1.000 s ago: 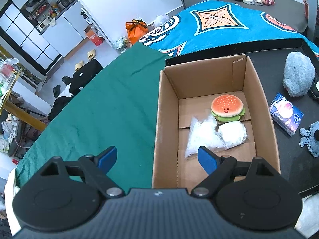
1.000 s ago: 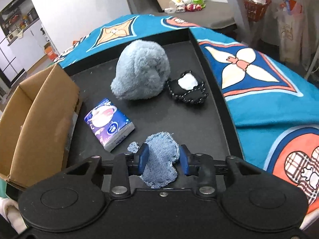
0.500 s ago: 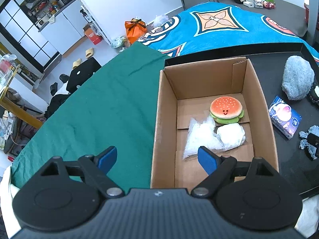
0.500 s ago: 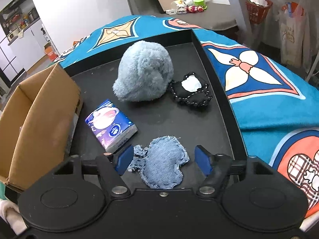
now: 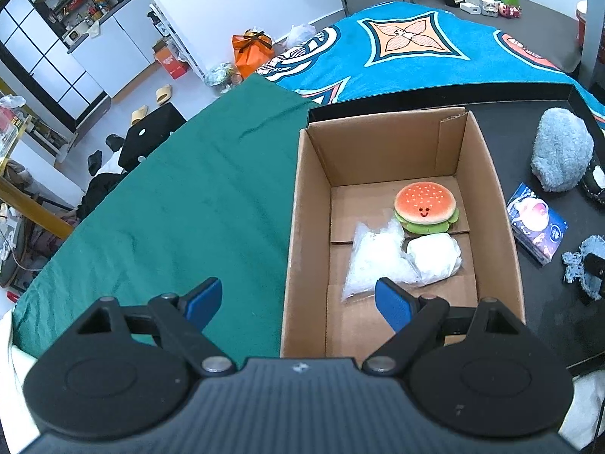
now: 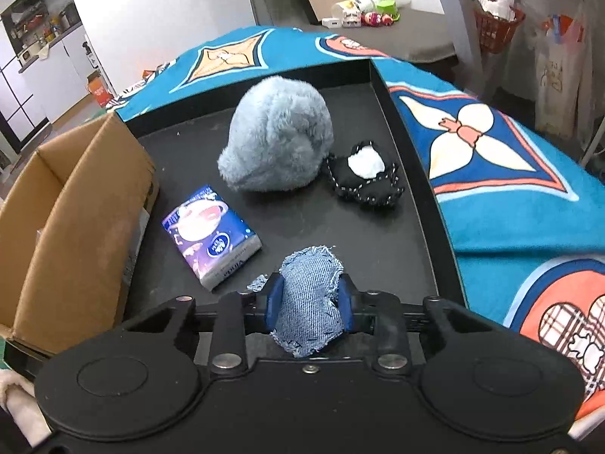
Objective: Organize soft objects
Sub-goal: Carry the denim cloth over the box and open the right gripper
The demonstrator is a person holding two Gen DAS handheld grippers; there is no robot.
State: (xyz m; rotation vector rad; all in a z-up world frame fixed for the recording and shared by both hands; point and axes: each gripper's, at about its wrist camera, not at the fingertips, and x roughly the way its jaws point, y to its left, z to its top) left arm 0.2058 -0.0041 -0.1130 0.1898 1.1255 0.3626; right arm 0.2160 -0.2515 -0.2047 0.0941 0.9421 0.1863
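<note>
A denim pouch (image 6: 311, 295) sits between the blue pads of my right gripper (image 6: 310, 299); its jaws are closing and the pads press on the pouch's sides. It is low over the black tray (image 6: 382, 238). A fluffy blue plush (image 6: 278, 147), a black stitched pouch (image 6: 365, 179) and a tissue pack (image 6: 210, 234) lie farther out on the tray. My left gripper (image 5: 298, 299) hangs open and holds nothing, over the near end of the cardboard box (image 5: 487, 174). The box holds a burger plush (image 5: 425, 208), a clear bag (image 5: 372, 261) and a white bundle (image 5: 435, 259).
The box stands at the tray's left end, next to a green cloth (image 5: 181, 196). A blue patterned blanket (image 6: 503, 174) lies right of the tray. The tray has a raised rim (image 6: 412, 174). Small toys and bottles (image 6: 363, 11) sit on a grey surface behind.
The right jaws went from shut on the denim pouch to wide apart, then closed on it again; the pouch now stands bunched between the pads. The left gripper has not moved.
</note>
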